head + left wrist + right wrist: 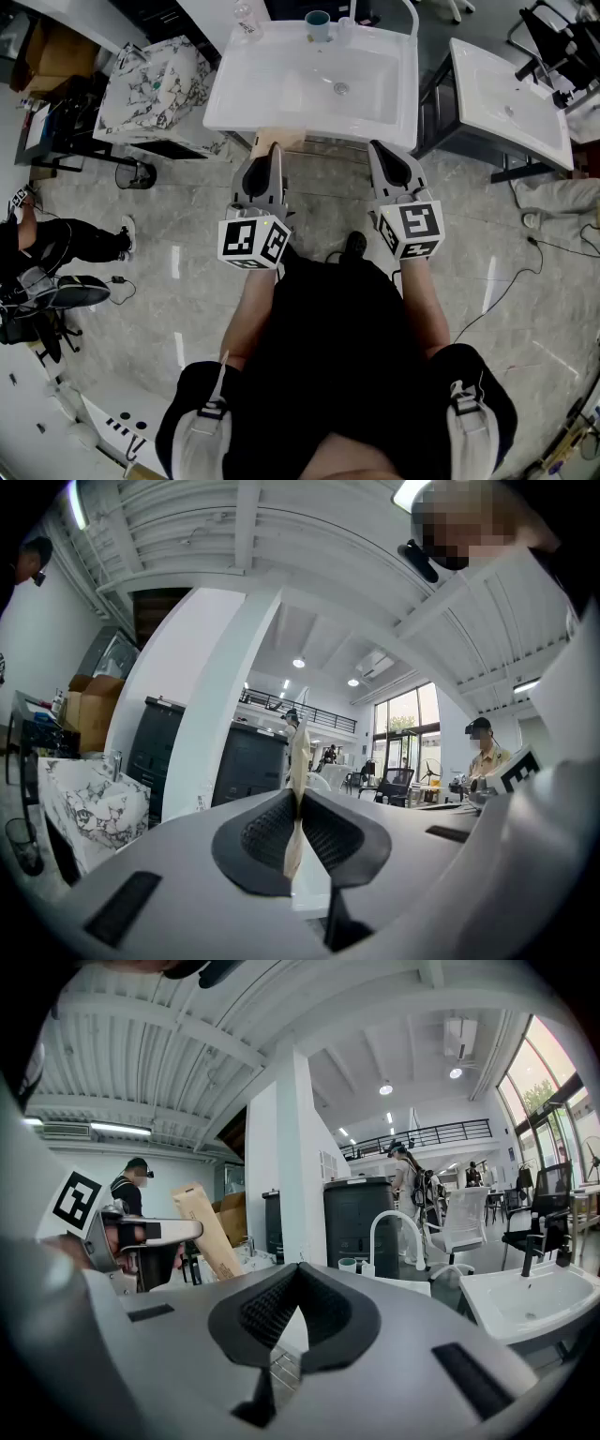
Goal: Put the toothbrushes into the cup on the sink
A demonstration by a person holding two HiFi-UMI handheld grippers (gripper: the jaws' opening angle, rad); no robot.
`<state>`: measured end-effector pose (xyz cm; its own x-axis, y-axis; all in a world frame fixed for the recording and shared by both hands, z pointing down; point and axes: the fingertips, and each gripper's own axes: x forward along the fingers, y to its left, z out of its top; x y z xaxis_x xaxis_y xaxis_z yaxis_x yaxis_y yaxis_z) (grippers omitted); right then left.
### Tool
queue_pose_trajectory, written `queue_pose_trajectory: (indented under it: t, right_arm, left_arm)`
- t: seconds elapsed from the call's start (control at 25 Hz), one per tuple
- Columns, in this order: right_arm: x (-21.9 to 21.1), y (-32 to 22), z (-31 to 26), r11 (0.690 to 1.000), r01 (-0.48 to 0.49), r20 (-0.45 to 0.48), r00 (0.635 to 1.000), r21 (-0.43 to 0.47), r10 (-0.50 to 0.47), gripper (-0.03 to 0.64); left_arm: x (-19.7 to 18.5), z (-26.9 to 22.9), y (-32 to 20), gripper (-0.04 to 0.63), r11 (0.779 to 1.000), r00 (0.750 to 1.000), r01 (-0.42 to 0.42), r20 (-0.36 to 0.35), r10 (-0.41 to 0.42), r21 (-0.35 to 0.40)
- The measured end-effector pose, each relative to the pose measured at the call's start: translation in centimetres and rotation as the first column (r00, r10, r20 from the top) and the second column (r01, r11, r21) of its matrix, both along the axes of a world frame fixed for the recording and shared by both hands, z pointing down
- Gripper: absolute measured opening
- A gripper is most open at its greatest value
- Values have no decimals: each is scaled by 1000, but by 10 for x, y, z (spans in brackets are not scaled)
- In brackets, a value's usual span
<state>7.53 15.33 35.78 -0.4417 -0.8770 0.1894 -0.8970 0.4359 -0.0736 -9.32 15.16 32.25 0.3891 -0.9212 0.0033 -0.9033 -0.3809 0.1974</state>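
Observation:
A white sink [281, 89] stands ahead of me, with a teal cup [317, 25] on its back ledge near the faucet. My left gripper [274, 150] is just short of the sink's front edge, shut on a flat tan toothbrush package [287, 139]. In the left gripper view that package [299, 752] shows edge-on, clamped between the pads of the left gripper [298, 797] and sticking out past them. My right gripper [377, 148] hovers level with it on the right, shut and holding nothing. From the right gripper view [298, 1267] the cup [348, 1265] is small and far ahead.
A second white sink [506, 94] stands to the right. A marble-patterned cabinet [155, 84] is left of the main sink, and a clear bottle [246, 23] sits on its back-left corner. A seated person [47, 253] is at far left; cables lie on the floor at right.

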Motion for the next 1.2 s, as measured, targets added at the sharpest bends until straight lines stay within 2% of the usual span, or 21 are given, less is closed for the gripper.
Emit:
queue_pose_trajectory:
  t: [0.32,0.64,0.96,1.2]
  right_arm:
    - [2,1,-8,1000,6,-18,1000,9,-6,31]
    - [20,-6,-9,999,-6,1,1000,48,6,31]
    - [49,-6,6,999,49,21,999,10,-49,31]
    - [58,-13,20,999,37,36,999,-30,-36,31]
  left_arm:
    - [18,0,-3,38,999,999,-35,-6,35,-16]
    - [33,5,-16,38,999,1000,-20,6,21,-30]
    - [68,15,-16,38,999,1000,15,11,-14,-45]
    - [72,25,-14,38,997,999,27,22,-25,-71]
